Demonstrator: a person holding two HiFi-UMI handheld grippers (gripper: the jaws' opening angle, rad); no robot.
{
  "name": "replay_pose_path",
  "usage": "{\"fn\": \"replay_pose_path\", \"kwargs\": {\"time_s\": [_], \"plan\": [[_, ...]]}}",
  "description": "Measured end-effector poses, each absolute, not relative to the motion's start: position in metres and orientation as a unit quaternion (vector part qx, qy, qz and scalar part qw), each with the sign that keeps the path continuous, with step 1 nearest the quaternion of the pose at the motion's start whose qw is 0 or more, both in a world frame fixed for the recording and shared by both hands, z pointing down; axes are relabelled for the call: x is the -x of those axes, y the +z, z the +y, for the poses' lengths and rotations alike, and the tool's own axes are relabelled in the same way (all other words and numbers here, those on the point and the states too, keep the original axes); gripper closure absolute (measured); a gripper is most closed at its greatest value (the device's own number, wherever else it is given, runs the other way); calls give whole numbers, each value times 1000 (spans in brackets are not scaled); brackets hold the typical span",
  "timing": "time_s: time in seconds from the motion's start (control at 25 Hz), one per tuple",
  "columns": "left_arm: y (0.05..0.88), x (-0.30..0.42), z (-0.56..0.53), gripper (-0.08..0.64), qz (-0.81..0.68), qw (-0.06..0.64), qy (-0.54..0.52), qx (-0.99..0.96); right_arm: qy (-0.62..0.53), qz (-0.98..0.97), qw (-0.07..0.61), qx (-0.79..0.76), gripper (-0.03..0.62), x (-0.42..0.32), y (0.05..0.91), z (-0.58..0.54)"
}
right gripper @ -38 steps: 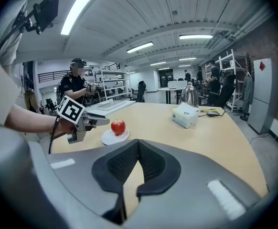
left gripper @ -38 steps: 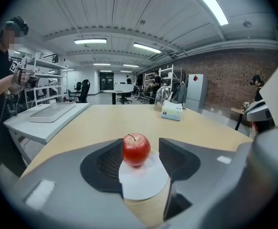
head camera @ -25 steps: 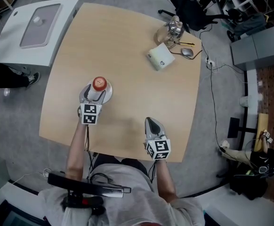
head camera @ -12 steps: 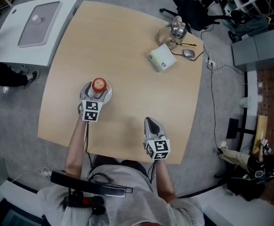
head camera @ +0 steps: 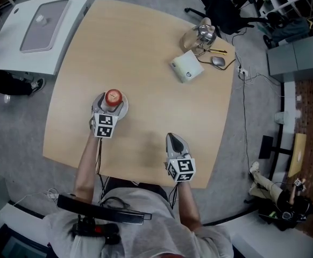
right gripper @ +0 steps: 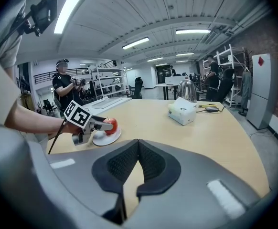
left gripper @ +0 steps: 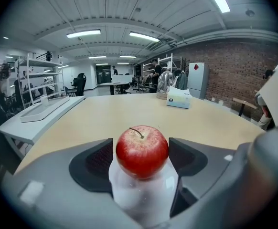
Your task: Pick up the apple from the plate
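Judged the worst outcome against the broad wooden surface: a roll across it and perhaps over an edge, brought on by one pad meeting the round fruit ahead of the other. Judged next a dragged or tipped white plate, caused by low jaws catching its rim during the close. Reckoned least a slip or bruise of the red apple itself, from a squeeze too far forward on its curve or too hard. Found the apple upright in the middle of that plate, stem up, on the left half of the surface in the head view. Saw the left tool held low at the plate, jaws opening and very wide, the apple between them. Made out dark pads close on either side of the fruit but not visibly pressing, so counted nothing gripped. Saw the right tool well apart from the plate, near the front edge, jaws together, nothing between them. Could not tell whether it hovered over the bare wood or rested on it.
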State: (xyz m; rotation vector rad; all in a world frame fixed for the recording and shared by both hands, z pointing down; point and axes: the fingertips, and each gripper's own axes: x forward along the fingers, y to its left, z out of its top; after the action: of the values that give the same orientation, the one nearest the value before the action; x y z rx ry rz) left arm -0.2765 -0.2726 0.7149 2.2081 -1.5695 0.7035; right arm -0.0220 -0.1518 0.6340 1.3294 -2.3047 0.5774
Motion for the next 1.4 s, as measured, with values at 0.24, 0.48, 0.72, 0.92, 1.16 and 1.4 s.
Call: {"fn": "replay_pose_path", "kwargs": {"time_s": [0.24, 0.48, 0.72, 0.92, 1.16, 1.4], "plan": [[717, 276, -272, 178, -550, 172, 253, -777, 211, -827, 206, -479, 586, 21, 634, -153], [718, 276, -272, 184, -550, 172, 253, -777, 215, -825, 201, -483, 586, 20, 634, -153], [716, 274, -272, 186, -546, 166, 261, -778, 212, -824, 200, -486, 586, 17, 631, -152], [708, 276, -272, 187, -549, 158, 257, -780, 209, -824, 198, -488, 586, 18, 628, -152], [696, 278, -268, 187, -552, 150, 251, -781, 204, -826, 196, -488, 586, 22, 623, -148], [685, 272, -264, 187, -550, 142, 239, -788, 201, -823, 193, -495, 586, 20, 624, -146]]}}
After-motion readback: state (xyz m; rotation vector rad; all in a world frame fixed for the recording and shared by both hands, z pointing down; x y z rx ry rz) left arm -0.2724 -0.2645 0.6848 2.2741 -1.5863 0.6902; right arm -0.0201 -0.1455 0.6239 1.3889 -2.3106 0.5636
